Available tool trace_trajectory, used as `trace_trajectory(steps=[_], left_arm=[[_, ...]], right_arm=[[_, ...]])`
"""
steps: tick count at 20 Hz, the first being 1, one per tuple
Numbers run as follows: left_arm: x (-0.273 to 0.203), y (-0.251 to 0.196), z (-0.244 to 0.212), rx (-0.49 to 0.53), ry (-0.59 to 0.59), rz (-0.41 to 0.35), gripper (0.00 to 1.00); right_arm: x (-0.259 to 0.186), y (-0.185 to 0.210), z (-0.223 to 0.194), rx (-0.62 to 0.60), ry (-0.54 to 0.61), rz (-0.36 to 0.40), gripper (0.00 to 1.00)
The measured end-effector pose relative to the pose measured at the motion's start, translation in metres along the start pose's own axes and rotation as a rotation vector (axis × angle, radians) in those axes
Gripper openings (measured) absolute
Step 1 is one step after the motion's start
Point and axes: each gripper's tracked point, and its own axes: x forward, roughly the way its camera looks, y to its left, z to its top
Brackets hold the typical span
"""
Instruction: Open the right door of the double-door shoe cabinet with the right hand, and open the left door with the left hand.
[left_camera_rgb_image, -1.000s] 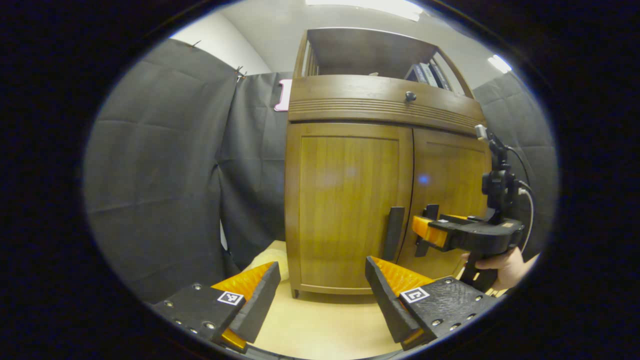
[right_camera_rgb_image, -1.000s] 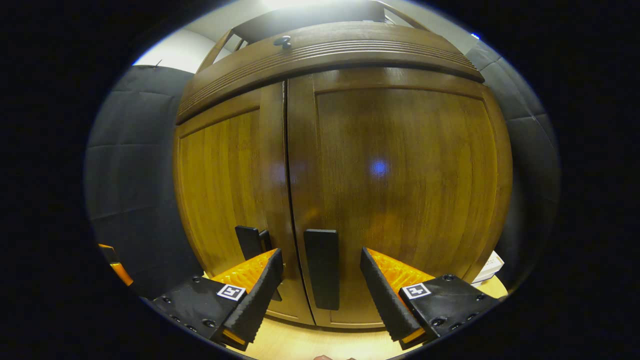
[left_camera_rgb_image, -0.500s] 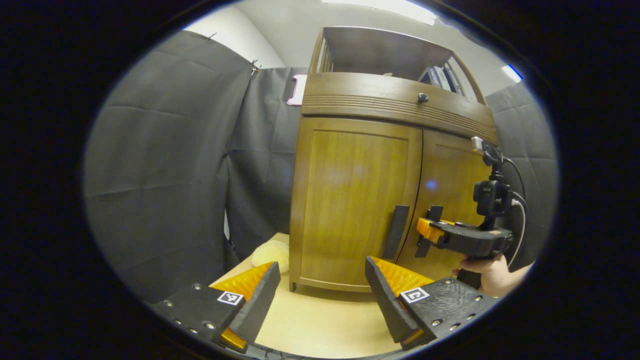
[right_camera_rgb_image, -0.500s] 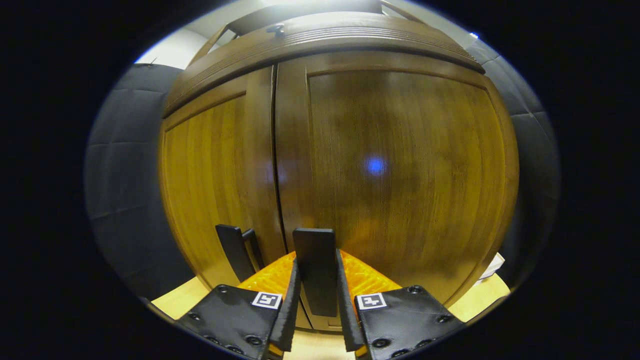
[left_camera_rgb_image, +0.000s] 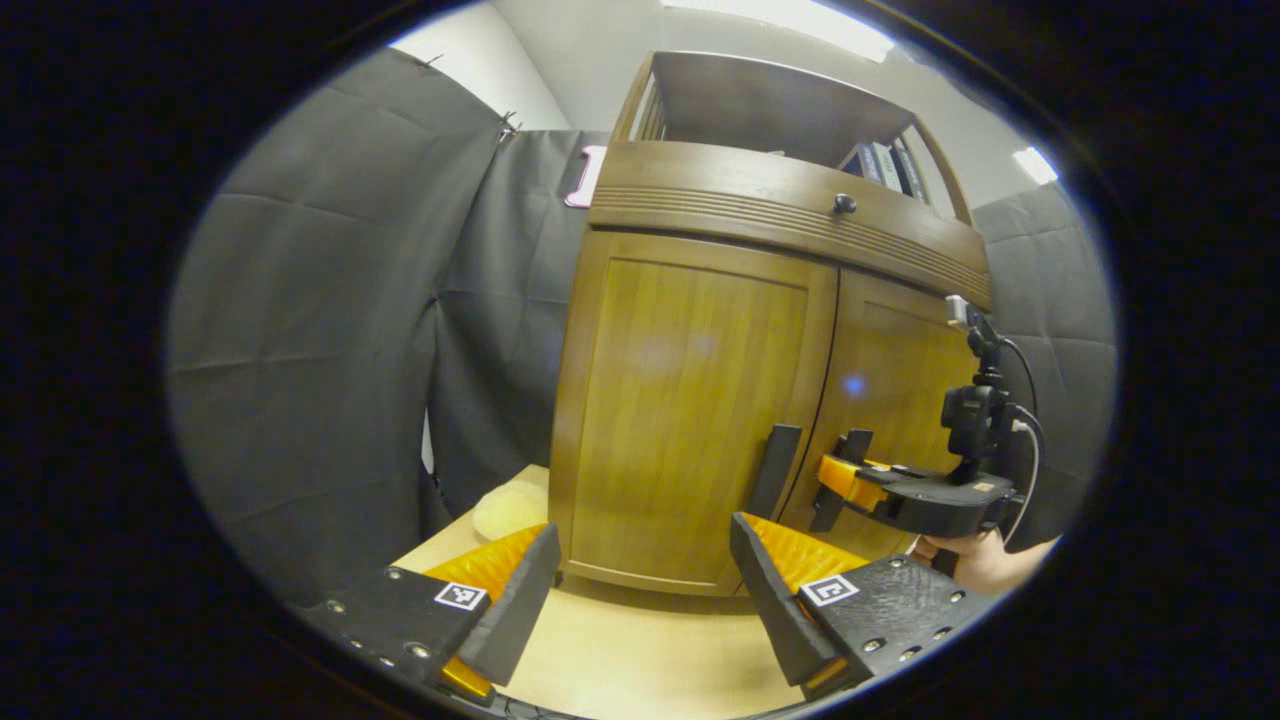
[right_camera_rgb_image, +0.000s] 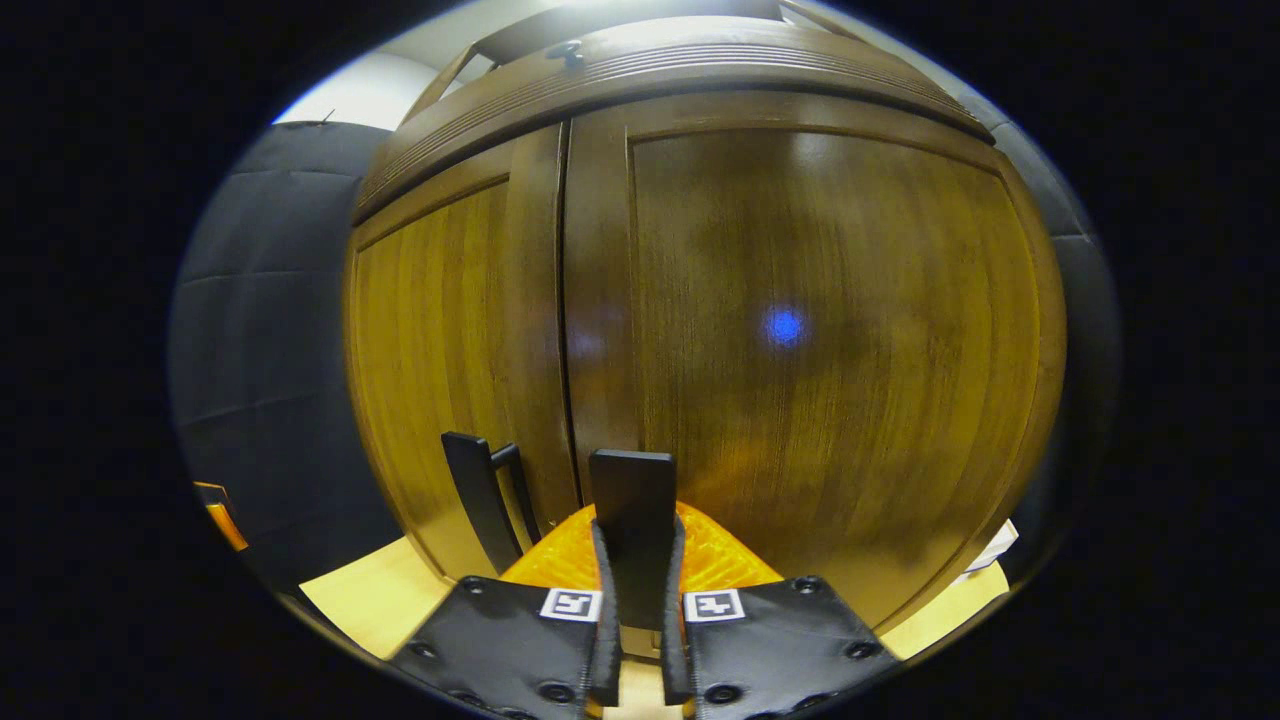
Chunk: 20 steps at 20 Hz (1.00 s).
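1. Now, counting first: one shoe cabinet (left_camera_rgb_image: 700, 400) with two doors, the left door (left_camera_rgb_image: 690, 410) and the right door (right_camera_rgb_image: 820, 340), and two dark upright handles, the left handle (left_camera_rgb_image: 772, 472) and the right handle (right_camera_rgb_image: 632, 530), one on each side of the centre seam. Both doors lie flush and shut.
2. Two tongs are present. The right tongs (right_camera_rgb_image: 636, 640) are clamped on the right handle, with a finger pressing each of its sides. In the left gripper view the same right tongs (left_camera_rgb_image: 835, 478) reach the door from the side, held by a hand (left_camera_rgb_image: 985, 560).
3. The left tongs (left_camera_rgb_image: 640, 600) stand wide apart with nothing between their fingers; the left handle is ahead and slightly to the right of them, well apart.
4. One drawer (left_camera_rgb_image: 790, 215) with one round knob (left_camera_rgb_image: 845, 204) runs above the doors, and an open shelf above it holds a few books (left_camera_rgb_image: 885, 165).
5. Edges and room: ahead of the left tongs, bare worktop (left_camera_rgb_image: 640, 650) stretches up to the cabinet's bottom edge. Seen from the right tongs, the left handle (right_camera_rgb_image: 480, 500) stands just left of the gripped one, with the seam between them.
6. Surface and room: the worktop is pale wood and the cabinet a glossy brown. Black cloth wall (left_camera_rgb_image: 320, 330) hangs to the left of the left tongs, and a pale rounded object (left_camera_rgb_image: 510, 508) lies at the cabinet's left foot. A ceiling light (left_camera_rgb_image: 790, 15) glows above.
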Motion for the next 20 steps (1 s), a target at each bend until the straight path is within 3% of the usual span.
trace_trajectory(steps=[9, 15, 20], left_arm=[[-0.028, -0.001, 0.016, 0.068, -0.01, -0.042, 1.0], [-0.06, 0.02, 0.017, 0.018, -0.015, -0.042, 1.0], [-0.092, 0.035, 0.004, 0.006, -0.022, -0.033, 1.0]], right_arm=[[0.0, 0.002, -0.003, 0.018, 0.065, -0.028, 0.14], [-0.017, 0.007, 0.012, 0.017, 0.123, -0.044, 0.12], [-0.018, 0.007, 0.021, 0.009, 0.106, -0.066, 0.14]])
